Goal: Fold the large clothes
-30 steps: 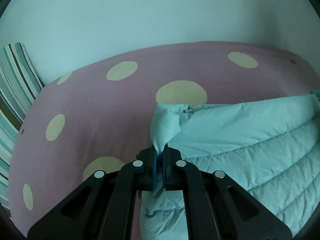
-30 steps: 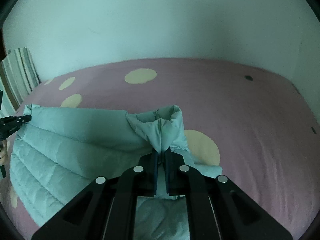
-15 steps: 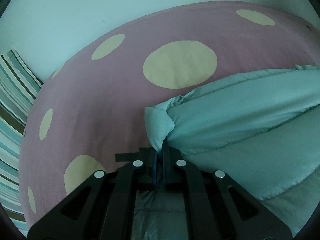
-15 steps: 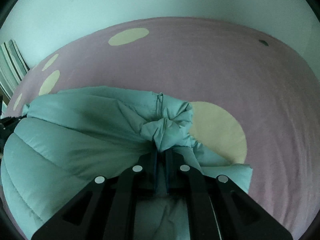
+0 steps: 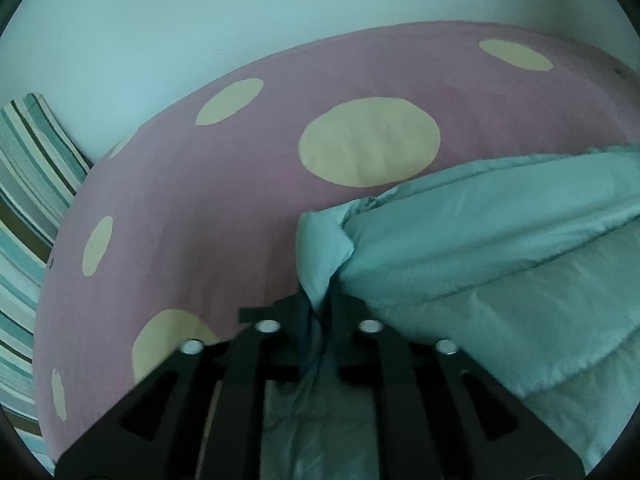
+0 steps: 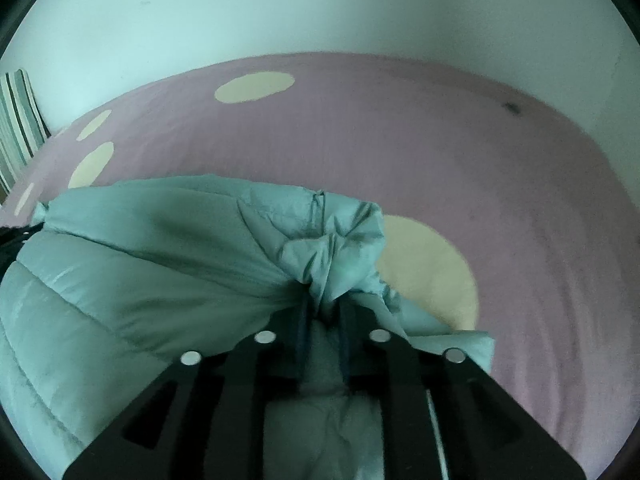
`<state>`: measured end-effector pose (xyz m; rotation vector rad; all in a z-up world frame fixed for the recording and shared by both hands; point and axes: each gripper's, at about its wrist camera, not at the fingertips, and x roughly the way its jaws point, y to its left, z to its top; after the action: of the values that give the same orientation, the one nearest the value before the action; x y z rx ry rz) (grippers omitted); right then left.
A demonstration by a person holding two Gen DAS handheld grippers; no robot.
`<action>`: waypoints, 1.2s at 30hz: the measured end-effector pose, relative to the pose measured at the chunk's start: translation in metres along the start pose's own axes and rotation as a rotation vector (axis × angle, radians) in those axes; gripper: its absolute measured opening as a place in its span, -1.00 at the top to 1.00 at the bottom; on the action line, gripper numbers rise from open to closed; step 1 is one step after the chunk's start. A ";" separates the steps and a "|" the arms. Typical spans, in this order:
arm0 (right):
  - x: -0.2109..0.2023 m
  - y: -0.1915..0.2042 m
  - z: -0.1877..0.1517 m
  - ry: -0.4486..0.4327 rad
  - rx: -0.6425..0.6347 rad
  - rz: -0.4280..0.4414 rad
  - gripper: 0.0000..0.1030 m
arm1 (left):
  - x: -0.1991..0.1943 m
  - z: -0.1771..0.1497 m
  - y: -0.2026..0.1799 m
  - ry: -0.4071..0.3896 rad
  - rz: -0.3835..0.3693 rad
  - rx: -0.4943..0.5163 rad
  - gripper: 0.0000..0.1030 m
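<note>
Pink spotted bed against a pale wall.
Both tools, left and right, are clamped on bunched corners of the quilted teal jacket lying mid-bed.

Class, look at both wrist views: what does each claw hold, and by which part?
Both grip the teal quilted jacket. The left claw pinches a corner of its folded edge; the right claw clamps a bunched wad of fabric at its other end.

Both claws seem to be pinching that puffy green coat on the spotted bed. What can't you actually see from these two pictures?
- Left wrist view: the coat runs off the right edge; its full shape is unknown.
- Right wrist view: bunched fabric hides the right gripper tips.
- Both views: the gripper bodies hide the coat's near part.
</note>
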<state>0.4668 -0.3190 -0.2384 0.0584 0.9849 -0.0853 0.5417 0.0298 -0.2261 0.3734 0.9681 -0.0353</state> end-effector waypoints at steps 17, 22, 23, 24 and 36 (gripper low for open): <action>-0.106 -0.023 -0.092 -0.067 0.138 -0.005 -0.36 | -0.090 -0.121 0.045 -0.004 -0.235 -0.237 -0.77; -0.074 -0.034 -0.108 0.011 0.202 0.026 -0.54 | -0.062 -0.131 0.044 0.055 -0.327 -0.331 -0.79; -0.069 -0.036 -0.110 0.028 0.220 0.048 -0.54 | -0.058 -0.132 0.042 0.060 -0.343 -0.343 -0.79; -0.062 -0.038 -0.114 0.051 0.249 0.083 -0.54 | -0.055 -0.133 0.041 0.060 -0.357 -0.352 -0.79; -0.066 -0.009 -0.125 -0.009 0.241 0.123 0.59 | -0.061 -0.136 0.028 -0.004 -0.472 -0.363 0.63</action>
<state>0.3261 -0.3144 -0.2527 0.3391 0.9562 -0.0911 0.4040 0.0921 -0.2370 -0.1937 1.0181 -0.2844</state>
